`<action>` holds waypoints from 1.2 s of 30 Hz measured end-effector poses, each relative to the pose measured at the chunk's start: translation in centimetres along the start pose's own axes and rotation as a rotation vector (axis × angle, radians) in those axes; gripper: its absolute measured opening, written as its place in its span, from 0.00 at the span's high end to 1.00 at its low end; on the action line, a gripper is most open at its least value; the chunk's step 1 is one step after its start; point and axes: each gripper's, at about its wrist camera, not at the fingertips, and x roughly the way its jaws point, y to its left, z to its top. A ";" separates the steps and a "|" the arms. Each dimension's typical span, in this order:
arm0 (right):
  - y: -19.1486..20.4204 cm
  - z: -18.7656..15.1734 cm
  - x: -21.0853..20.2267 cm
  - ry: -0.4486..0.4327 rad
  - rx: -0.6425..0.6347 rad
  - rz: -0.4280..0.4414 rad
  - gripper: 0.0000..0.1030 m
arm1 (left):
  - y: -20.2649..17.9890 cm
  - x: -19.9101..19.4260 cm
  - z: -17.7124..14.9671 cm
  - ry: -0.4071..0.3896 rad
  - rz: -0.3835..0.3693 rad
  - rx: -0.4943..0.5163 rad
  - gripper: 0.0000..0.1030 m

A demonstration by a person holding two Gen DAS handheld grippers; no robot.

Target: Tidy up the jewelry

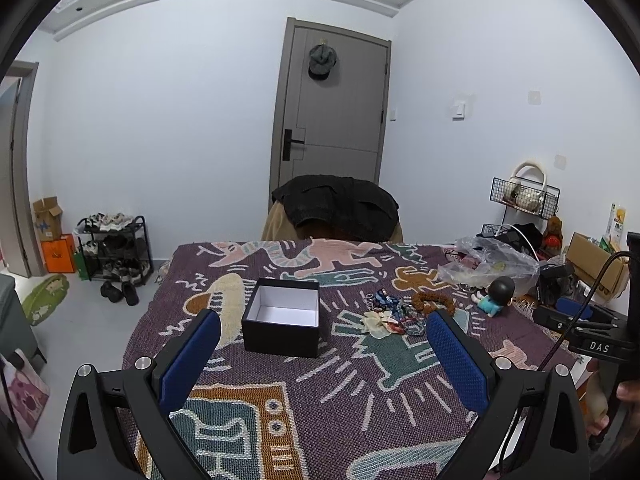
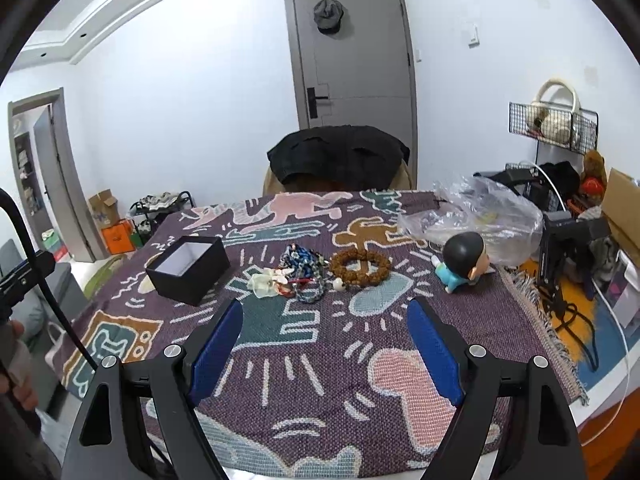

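Right wrist view. Left of centre: open black box [image 2: 188,270], nothing inside. Centre: jewelry pile [image 2: 298,276] on patterned cloth [image 2: 360,360]; brown bead bracelet [image 2: 360,267] just right. Left gripper [image 1: 322,334], right gripper [image 2: 326,320]: jaws spread wide, holding nothing, short of the pile.

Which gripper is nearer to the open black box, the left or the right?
Left. The left gripper hangs open right before the black box, which sits between its fingers. The right gripper faces the jewelry pile, with the box off to its left.
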 end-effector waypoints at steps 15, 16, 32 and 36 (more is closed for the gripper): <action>1.4 -0.2 -0.4 -0.031 -0.047 -0.005 0.18 | 0.9 -0.1 -0.4 -0.035 -0.022 -0.058 0.00; 1.3 -0.3 -0.3 -0.029 -0.044 -0.005 0.18 | 1.0 -0.1 -0.5 -0.038 -0.021 -0.064 0.00; 2.0 -0.8 0.5 -0.034 -0.035 -0.003 0.18 | 1.5 -0.3 -0.7 -0.026 -0.002 -0.038 0.00; 2.1 -1.0 0.5 -0.039 -0.045 0.007 0.18 | 1.3 -0.4 -0.7 -0.042 0.007 -0.036 0.00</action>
